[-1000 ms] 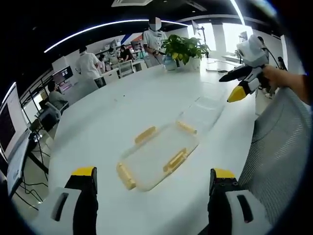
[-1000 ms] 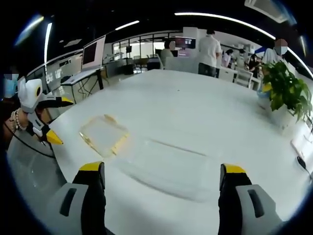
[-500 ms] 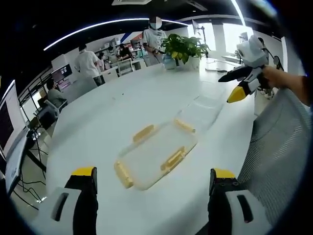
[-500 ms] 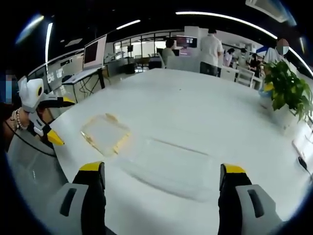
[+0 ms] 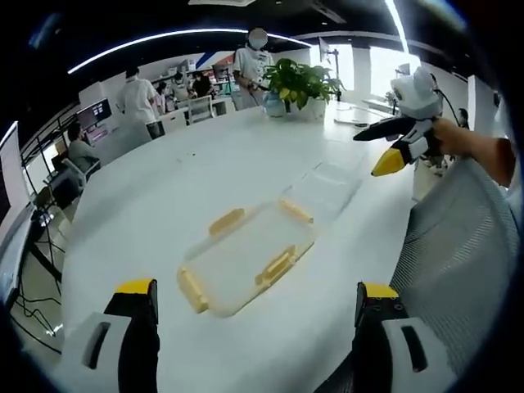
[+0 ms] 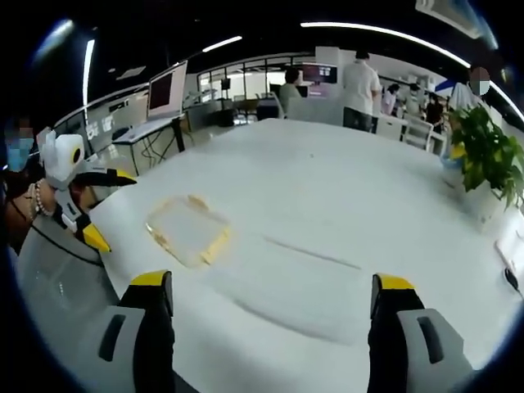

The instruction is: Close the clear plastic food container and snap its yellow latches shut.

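Rising from the bottom of the left gripper view, the left claw (image 5: 255, 315) stood spread wide, its yellow-tipped jaws apart with nothing between them. Just beyond it on the white bench (image 5: 155, 196) lay the clear lid (image 5: 244, 259), flat, with four yellow latches (image 5: 277, 265) around its edges — one on each side. Past the lid, touching or just beside its far end, sat the clear plastic container base (image 5: 326, 187); it was hard to make out against the bench. Beyond the base and to its right the right claw (image 5: 385, 147) hung above the bench edge, held by a hand (image 5: 454, 139), its jaws parted and gripping nothing. A grey mesh chair back (image 5: 458, 246) stood right of the lid. Farthest from the lid, a potted plant (image 5: 299, 82) rested on the bench, with people standing behind it.

In the right gripper view the right claw (image 6: 270, 319) was likewise spread and empty, the faint base (image 6: 299, 282) right before it, the lid (image 6: 190, 231) farther left, and the left claw (image 6: 105, 206) left of the lid.
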Tool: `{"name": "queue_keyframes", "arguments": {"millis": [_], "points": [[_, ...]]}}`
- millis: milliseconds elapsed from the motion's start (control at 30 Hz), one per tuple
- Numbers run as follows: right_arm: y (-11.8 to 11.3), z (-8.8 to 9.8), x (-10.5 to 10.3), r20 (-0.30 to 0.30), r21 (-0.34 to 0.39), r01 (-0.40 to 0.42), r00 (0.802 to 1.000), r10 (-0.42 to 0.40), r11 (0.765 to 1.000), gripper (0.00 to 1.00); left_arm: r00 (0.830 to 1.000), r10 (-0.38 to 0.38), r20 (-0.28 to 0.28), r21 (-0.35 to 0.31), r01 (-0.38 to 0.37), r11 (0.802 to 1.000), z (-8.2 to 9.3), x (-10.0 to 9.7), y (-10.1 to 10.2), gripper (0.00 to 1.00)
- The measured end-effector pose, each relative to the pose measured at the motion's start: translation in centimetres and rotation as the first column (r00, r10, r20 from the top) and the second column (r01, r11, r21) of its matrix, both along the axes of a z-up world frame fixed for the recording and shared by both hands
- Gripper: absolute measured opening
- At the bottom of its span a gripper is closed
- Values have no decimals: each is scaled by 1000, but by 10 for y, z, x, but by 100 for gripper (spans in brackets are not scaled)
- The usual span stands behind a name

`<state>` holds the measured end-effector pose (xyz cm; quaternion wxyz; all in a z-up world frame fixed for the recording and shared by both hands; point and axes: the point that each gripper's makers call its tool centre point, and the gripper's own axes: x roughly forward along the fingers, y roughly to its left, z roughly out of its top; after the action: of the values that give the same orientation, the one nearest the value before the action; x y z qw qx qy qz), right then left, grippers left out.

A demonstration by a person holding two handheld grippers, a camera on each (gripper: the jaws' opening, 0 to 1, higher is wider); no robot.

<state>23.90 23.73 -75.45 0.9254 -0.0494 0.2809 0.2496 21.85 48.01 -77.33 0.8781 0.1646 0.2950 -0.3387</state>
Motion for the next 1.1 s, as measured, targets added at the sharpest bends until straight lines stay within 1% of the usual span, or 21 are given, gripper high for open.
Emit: {"name": "queue_keyframes", "arguments": {"millis": [67,100,133,167,200,300,367,500,533,567,633,700,733,767,800,867,900,933,1000,1033,1100], "points": [[3,5,2,12,7,-16,1000,16,1000,98,1000,-1,-11,10,2,1000,-2,0,5,99],[7,9,3,27,11,-37,999,36,999,98,1000,-8,-17,26,8,1000,-3,0,9,99],[10,11,4,37,13,-49,998,48,999,99,1000,-13,-15,36,14,999,-3,1,11,99],[14,14,6,55,7,-80,995,80,997,99,1000,-18,-12,43,19,999,-1,3,13,99],[16,16,6,61,-3,-98,993,98,995,99,1000,-24,-13,46,24,999,1,5,14,99],[20,19,12,63,-24,-131,989,132,991,100,999,-41,-17,65,42,997,7,12,18,99],[23,23,16,70,-23,-150,986,151,988,100,998,-68,3,79,67,995,12,17,18,99],[31,29,21,71,-29,-212,974,214,977,100,994,-108,-20,101,109,989,14,23,21,99],[34,30,22,72,-39,-236,968,239,971,100,991,-127,-30,112,130,985,14,24,22,99],[37,30,23,70,-56,-262,962,266,963,100,991,-130,-38,120,134,984,13,26,23,99],[41,28,25,59,-78,-301,950,305,951,100,982,-177,-66,152,185,971,10,27,26,99],[45,24,26,40,-93,-334,940,339,938,100,977,-203,-63,160,210,965,11,31,27,99],[48,20,25,18,-112,-366,929,370,924,100,970,-227,-82,161,237,958,10,30,28,99],[50,18,25,9,-119,-378,924,382,918,100,967,-237,-99,157,250,955,9,30,28,99],[53,16,26,2,-126,-395,917,399,910,100,958,-257,-125,159,275,948,6,29,29,99],[57,15,27,-7,-125,-416,908,419,901,99,950,-277,-144,170,299,939,3,30,31,99],[60,13,26,-20,-127,-439,897,441,889,99,936,-309,-167,179,337,924,1,28,32,99],[62,12,26,-24,-130,-450,892,451,884,98,929,-325,-179,185,356,916,-1,27,33,99],[66,11,26,-31,-136,-473,880,473,871,98,918,-346,-193,197,381,903,-2,29,34,99],[68,11,26,-35,-144,-492,870,493,859,97,912,-355,-205,212,395,894,-3,31,36,99],[73,11,27,-34,-150,-520,853,521,841,96,904,-370,-216,222,415,882,-3,35,38,99]]}}
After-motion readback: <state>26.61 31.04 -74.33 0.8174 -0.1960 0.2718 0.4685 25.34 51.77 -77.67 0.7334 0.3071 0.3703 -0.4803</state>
